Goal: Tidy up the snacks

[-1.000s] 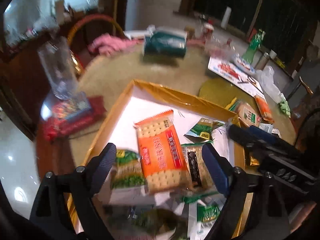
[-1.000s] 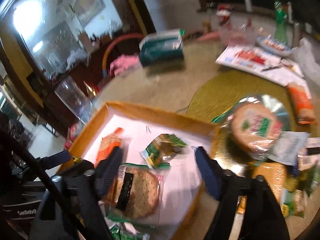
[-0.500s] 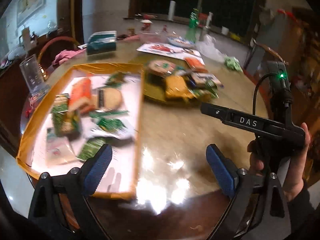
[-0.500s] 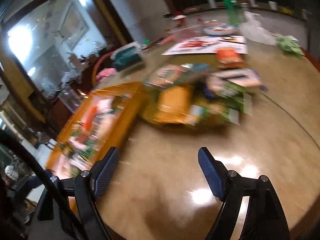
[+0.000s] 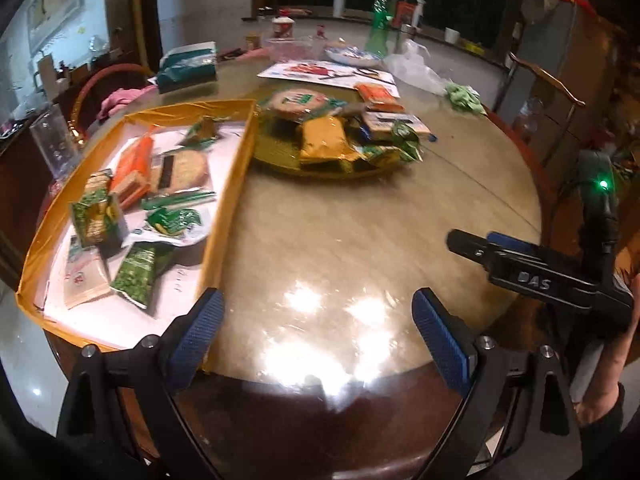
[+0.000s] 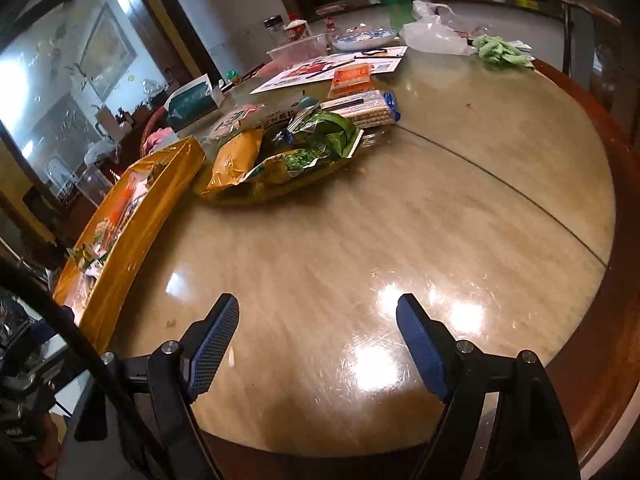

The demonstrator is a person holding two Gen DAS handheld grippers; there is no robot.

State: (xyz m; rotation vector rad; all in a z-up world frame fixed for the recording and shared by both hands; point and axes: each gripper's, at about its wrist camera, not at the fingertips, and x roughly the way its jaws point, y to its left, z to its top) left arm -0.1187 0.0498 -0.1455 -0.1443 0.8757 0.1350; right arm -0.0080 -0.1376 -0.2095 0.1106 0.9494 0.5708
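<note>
Both my hand-held grippers, left and right, hang spread and empty over the table, so I guess next is reaching for that snack pile.

A round table of polished wood is shown, its pale top glossy with lamp glare and its rim darker brown. On it, a tray wrapped in shiny golden foil is lined with matt white paper. Beside the tray, crinkled glossy plastic snack packets are heaped. Beyond them, a soft green cloth and a thin translucent plastic bag are seen.
</note>
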